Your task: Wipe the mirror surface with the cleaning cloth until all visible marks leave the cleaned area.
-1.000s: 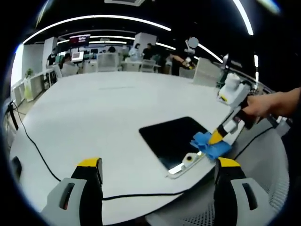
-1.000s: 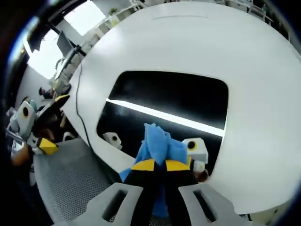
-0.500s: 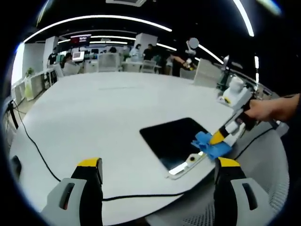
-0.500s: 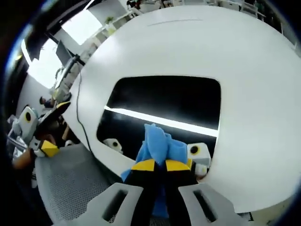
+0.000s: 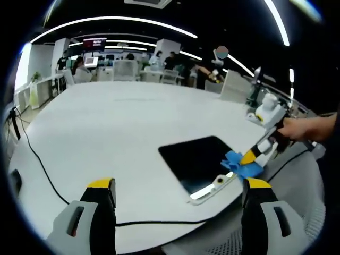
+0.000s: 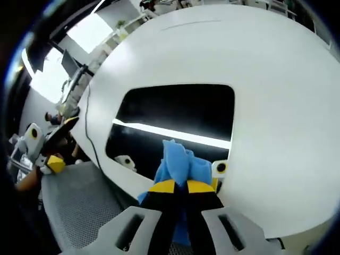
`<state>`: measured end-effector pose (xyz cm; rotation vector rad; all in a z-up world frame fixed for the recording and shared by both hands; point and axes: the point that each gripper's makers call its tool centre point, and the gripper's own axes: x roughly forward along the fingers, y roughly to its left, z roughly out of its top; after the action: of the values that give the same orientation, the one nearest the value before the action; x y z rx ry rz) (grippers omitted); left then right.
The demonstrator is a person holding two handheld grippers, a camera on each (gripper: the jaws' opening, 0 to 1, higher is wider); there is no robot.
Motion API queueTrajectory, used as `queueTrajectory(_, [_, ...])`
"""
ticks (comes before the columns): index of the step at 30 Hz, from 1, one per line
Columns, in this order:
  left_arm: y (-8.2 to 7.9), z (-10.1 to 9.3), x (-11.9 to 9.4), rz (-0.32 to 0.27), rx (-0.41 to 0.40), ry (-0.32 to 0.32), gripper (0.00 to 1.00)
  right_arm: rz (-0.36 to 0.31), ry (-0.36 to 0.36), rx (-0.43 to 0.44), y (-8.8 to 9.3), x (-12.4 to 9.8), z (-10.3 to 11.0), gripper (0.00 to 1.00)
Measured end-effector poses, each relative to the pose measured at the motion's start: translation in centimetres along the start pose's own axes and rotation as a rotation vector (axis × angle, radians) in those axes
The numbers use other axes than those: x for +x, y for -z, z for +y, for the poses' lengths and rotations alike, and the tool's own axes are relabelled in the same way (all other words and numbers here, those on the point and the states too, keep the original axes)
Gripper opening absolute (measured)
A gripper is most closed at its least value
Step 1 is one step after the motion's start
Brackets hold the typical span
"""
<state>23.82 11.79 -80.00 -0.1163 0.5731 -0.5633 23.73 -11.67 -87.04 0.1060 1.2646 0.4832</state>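
Gripping the blue cloth (image 6: 178, 164) with my right gripper (image 6: 176, 186), jaws clamped, crumpled wad pressed on the mirror's (image 6: 175, 114) near edge. Mirror is dark, rectangular, flat on the white table (image 6: 276, 95), reflecting a bright light strip. Left gripper (image 5: 175, 191) hangs wide open, holding nothing, over the table edge. Versus 1 s ago: cloth sits slightly nearer the mirror's corner.

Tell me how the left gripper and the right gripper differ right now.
The left gripper has its jaws spread wide and holds nothing; the right gripper is shut on the blue cleaning cloth. The left gripper hovers back near the white table's edge, off the mirror; the right gripper has the cloth at the mirror's near corner. Both have yellow-tipped grey jaws.
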Motion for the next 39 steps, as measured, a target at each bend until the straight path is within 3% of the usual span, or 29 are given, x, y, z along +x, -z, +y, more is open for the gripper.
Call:
queueTrajectory(15, [0.1, -0.3, 0.2, 0.011, 0.002, 0.021, 1.0, 0.029, 0.043, -0.016, -0.7, -0.1, -0.7, 0.01])
queueTrajectory(24, [0.0, 0.2, -0.1, -0.007, -0.017, -0.006, 1.0, 0.028, 0.057, -0.027, -3.1, 0.5, -1.6, 0.01])
queueTrajectory(39, [0.3, 0.1, 0.1, 0.019, 0.006, -0.003, 1.0, 0.033, 0.08, -0.039, -7.6, 1.7, -3.0, 0.0])
